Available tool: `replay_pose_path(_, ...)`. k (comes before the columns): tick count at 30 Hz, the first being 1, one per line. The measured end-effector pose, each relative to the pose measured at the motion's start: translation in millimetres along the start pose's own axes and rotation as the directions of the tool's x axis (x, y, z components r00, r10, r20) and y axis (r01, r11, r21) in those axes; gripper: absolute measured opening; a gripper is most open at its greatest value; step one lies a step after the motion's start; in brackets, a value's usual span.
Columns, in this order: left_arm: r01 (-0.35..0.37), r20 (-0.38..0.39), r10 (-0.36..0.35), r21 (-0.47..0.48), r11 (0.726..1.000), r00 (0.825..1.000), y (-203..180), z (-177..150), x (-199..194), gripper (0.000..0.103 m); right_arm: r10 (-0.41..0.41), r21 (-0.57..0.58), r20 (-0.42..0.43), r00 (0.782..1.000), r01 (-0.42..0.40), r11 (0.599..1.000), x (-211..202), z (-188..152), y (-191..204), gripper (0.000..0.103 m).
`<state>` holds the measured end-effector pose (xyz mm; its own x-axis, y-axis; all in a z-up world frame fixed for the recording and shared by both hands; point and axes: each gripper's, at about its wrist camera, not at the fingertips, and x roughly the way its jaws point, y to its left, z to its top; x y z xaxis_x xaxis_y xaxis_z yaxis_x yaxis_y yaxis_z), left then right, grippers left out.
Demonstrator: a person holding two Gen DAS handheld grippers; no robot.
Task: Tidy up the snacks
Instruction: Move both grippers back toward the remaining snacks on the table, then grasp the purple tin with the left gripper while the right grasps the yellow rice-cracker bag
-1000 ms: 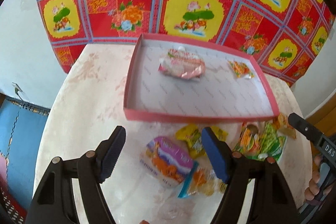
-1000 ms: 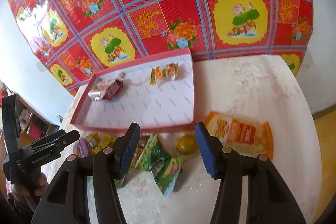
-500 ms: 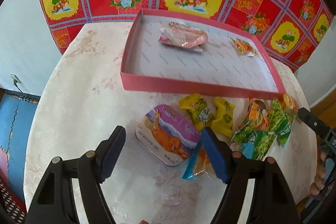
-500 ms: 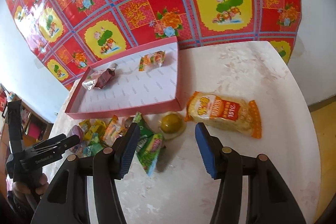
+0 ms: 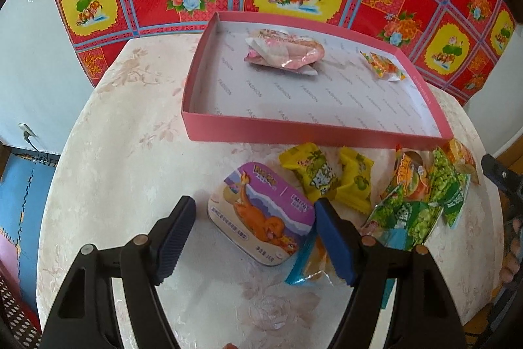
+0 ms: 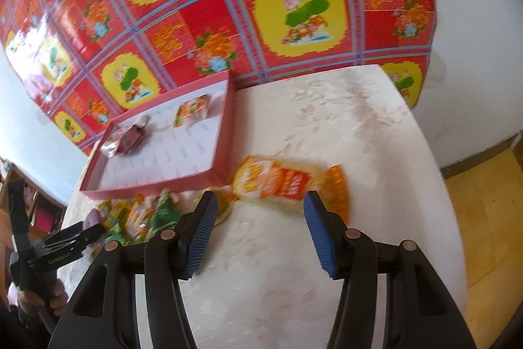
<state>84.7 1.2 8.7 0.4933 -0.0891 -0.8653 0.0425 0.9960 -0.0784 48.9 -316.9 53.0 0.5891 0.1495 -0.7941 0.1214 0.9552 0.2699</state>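
On the table [image 5: 108,172], the left gripper [image 5: 255,229] has dropped closer, its wide-open jaws now on both sides of the purple tin [image 5: 261,211]. The right gripper [image 6: 260,233], also open, has swung toward the orange bag [image 6: 287,185]. The pink tray [image 5: 313,130] waits just behind.

One shallow pink cardboard tray [image 5: 313,130] holds two wrapped snacks, beside one purple mint tin [image 5: 261,215], two yellow candy packets [image 5: 327,177] and one orange noodle bag [image 6: 287,182].
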Motion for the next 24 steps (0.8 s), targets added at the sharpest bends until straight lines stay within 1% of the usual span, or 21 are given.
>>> replay_pose_path(2, -0.003, 0.003, 0.003, 0.005, 1.0, 1.0, -0.4, -0.2, -0.2, 0.078, -0.026, -0.038, 0.001, 1.0, 0.026, 0.999, 5.7, 4.8, -4.6, 0.056)
replay_pose_path(5, -0.002, 0.007, 0.002, 0.004, 1.0, 1.0, -1.0, -0.4, -0.7, 0.078, -0.04, -0.132, 0.009, 0.999, 0.041, 0.99, 14.3, 12.6, -9.7, 0.057)
replay_pose_path(7, -0.003, 0.009, 0.003, 0.006, 1.0, 1.0, -1.2, -0.5, -0.7, 0.078, -0.031, -0.196, -0.006, 1.0, 0.029, 0.98, 20.9, 17.8, -12.6, 0.061)
replay_pose_path(9, -0.003, 0.008, 0.003, 0.006, 1.0, 1.0, -1.3, -0.3, -0.6, 0.078, -0.018, -0.252, -0.042, 0.999, 0.007, 0.968, 27.4, 20.8, -13.5, 0.068)
replay_pose_path(10, -0.003, 0.008, 0.003, 0.004, 1.0, 1.0, -1.2, -0.1, -0.6, 0.078, -0.024, -0.293, -0.062, 0.998, 0.004, 0.956, 30.7, 21.2, -12.4, 0.07)
replay_pose_path(12, -0.004, 0.009, 0.004, -0.002, 1.0, 1.0, -0.9, 0.0, -0.5, 0.078, -0.048, -0.36, -0.078, 0.996, 0.016, 0.933, 35.2, 20.4, -9.5, 0.078)
replay_pose_path(14, -0.013, 0.014, 0.014, -0.01, 1.0, 1.0, -1.9, -0.1, -0.2, 0.078, -0.047, -0.402, -0.085, 0.995, 0.009, 0.915, 36.0, 18.4, -6.6, 0.083)
replay_pose_path(16, -0.028, 0.017, 0.028, -0.006, 1.0, 0.999, -3.6, 0.1, 0.7, 0.078, -0.031, -0.454, -0.109, 0.994, -0.023, 0.891, 37.7, 14.5, -0.6, 0.083)
replay_pose_path(19, -0.047, 0.022, 0.048, -0.007, 0.999, 0.999, -5.1, -0.2, 1.0, 0.076, -0.006, -0.536, -0.176, 0.984, -0.091, 0.839, 45.8, 4.4, 10.1, 0.083)
replay_pose_path(20, -0.046, 0.025, 0.046, -0.002, 0.999, 0.999, -5.2, -0.7, 0.6, 0.07, -0.02, -0.561, -0.186, 0.982, -0.09, 0.823, 48.6, 0.5, 13.9, 0.083)
replay_pose_path(21, -0.044, 0.029, 0.043, 0.006, 0.999, 0.999, -5.7, -1.1, -0.1, 0.07, -0.031, -0.58, -0.191, 0.981, -0.087, 0.81, 50.1, -2.9, 17.1, 0.083)
replay_pose_path(22, -0.039, 0.027, 0.039, 0.007, 0.999, 0.999, -5.5, -1.5, -0.1, 0.07, -0.029, -0.591, -0.184, 0.982, -0.087, 0.802, 49.1, -4.8, 20.0, 0.083)
replay_pose_path(24, -0.035, 0.03, 0.035, 0.007, 0.999, 0.999, -4.6, -2.3, -0.6, 0.07, -0.006, -0.584, -0.198, 0.98, -0.113, 0.804, 46.3, -5.8, 21.7, 0.082)
